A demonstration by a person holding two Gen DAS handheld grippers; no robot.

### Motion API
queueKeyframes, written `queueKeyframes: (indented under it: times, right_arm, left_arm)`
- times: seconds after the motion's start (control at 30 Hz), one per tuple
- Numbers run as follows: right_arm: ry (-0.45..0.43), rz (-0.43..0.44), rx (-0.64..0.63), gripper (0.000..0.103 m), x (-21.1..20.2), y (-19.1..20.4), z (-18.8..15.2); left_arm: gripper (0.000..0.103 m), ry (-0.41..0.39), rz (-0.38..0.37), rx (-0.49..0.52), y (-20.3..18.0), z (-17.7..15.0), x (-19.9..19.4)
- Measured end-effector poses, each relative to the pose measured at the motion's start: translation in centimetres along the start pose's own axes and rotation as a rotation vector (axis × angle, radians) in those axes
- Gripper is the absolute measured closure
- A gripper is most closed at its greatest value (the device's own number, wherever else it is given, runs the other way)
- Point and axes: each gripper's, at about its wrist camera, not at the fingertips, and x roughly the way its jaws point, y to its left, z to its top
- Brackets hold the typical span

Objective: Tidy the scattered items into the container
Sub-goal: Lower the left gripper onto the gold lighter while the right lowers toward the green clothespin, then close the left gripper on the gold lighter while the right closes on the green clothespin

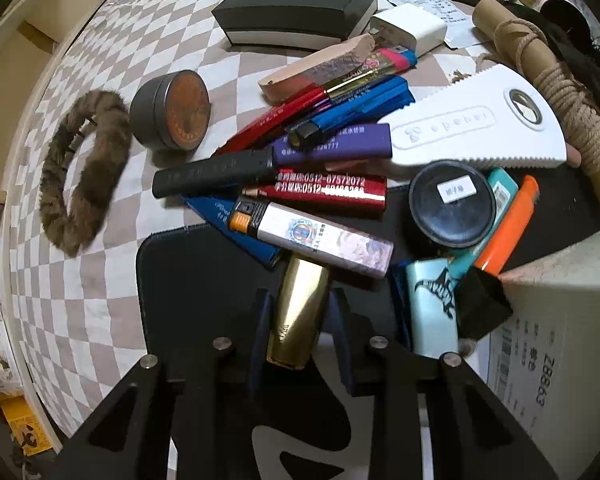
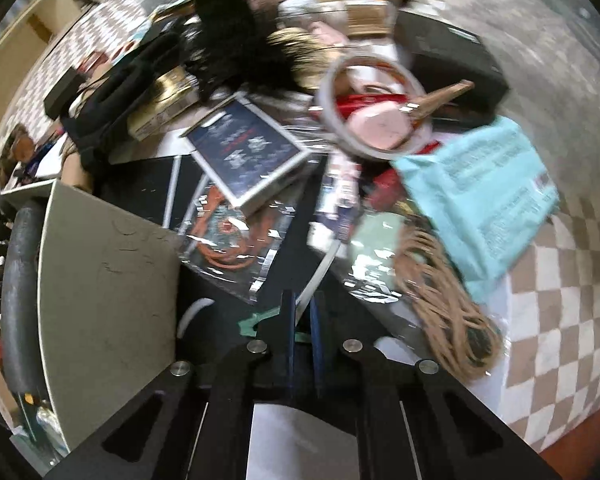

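Note:
My left gripper [image 1: 300, 312] is shut on a gold lighter [image 1: 298, 316] and holds it at the near edge of a pile of lighters: a white floral one [image 1: 312, 236], red ones [image 1: 332, 188], a purple one [image 1: 336, 144], an orange one [image 1: 508, 228]. A white serrated scraper [image 1: 480, 128] and a black round lid [image 1: 452, 204] lie on the pile. A white box [image 1: 560, 328] stands at the right. My right gripper [image 2: 303, 320] is nearly shut on a thin white strip [image 2: 320, 276] above cluttered items.
A furry brown hair ring [image 1: 80, 172] and a round tin [image 1: 172, 110] lie left on the checkered cloth [image 1: 80, 280]. A black box [image 1: 300, 4] sits behind. In the right wrist view are a framed card [image 2: 248, 148], a tape ring [image 2: 372, 108], a teal packet [image 2: 480, 196] and coiled cord [image 2: 444, 296].

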Motion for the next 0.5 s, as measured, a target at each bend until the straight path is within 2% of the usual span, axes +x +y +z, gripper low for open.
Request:
queueKeyframes:
  times: [0.07,0.23,0.37,0.5]
  right_arm:
    - [-0.014,-0.005,0.017,0.099,-0.6,-0.8,-0.3]
    - [-0.071,0.008,0.065,0.099,-2.7,-2.3,-0.8]
    - [-0.096,0.081,0.106,0.099,-3.2,-2.6,-0.8]
    - [-0.056,0.099,0.102,0.099,-2.5,-1.5,-1.3]
  left_arm:
    - [0.074,0.002,-0.005,0.000,0.1,-0.4,-0.1]
    - [0.075,0.007,-0.011,0.001,0.5,-1.4,-0.3]
    - [0.075,0.016,-0.018,0.010,0.6,-2.1,-0.3]
    - [0.075,0.025,-0.021,0.037,0.5,-2.9,-0.3]
